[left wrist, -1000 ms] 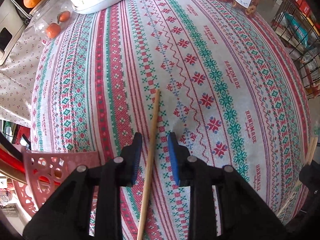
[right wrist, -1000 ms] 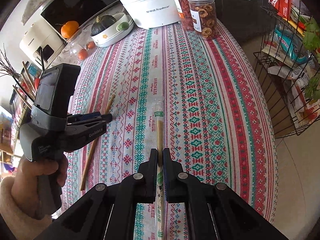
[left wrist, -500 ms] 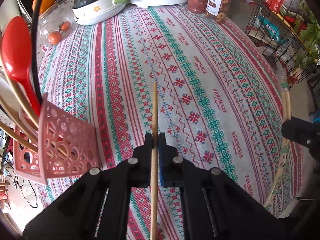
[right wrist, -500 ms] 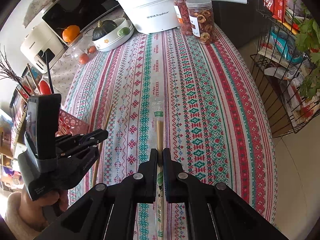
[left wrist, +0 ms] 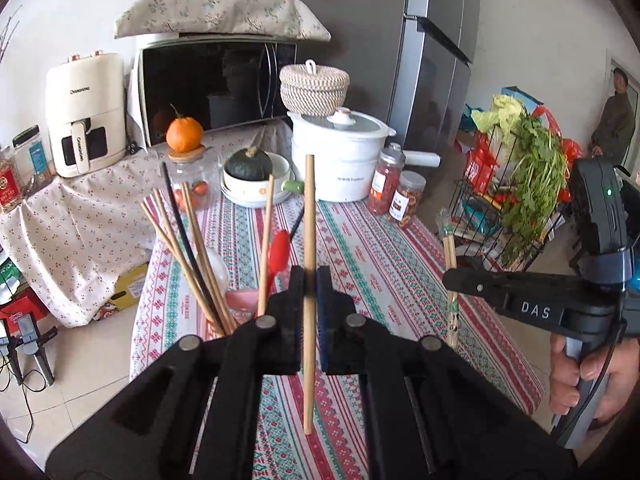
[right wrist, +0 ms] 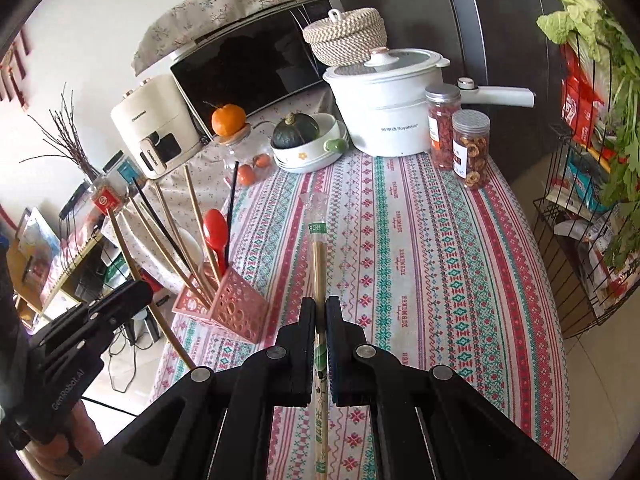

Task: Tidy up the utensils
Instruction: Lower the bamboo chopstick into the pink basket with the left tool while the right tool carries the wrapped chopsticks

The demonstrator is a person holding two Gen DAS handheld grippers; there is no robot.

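Surroundings: I see a white pot (right wrist: 384,116) at the far end of the patterned tablecloth (right wrist: 440,264), two clear jars (right wrist: 470,148) just right of it, and a bowl with a dark green squash (right wrist: 296,130) to its left. A microwave (left wrist: 216,84) under a floral cloth sits further back. A wire rack (right wrist: 580,240) with greens stands off the table's right side.
In the way: nothing lies on the cloth between my grippers and the pink holder (right wrist: 228,304); its sticks fan upward and left.
Count: I make out one red spoon (right wrist: 216,232), one white spoon beside it, two black sticks and several wooden chopsticks in the holder.
Shapes: the holder is square, pink plastic, pierced with round holes.
Left gripper (left wrist: 310,280): clenched on a single bare wooden chopstick (left wrist: 309,216), upright, lifted above the table, near the holder.
Right gripper (right wrist: 320,312): clamped on a wrapped chopstick pair (right wrist: 318,256) in a clear sleeve, pointing far along the table.
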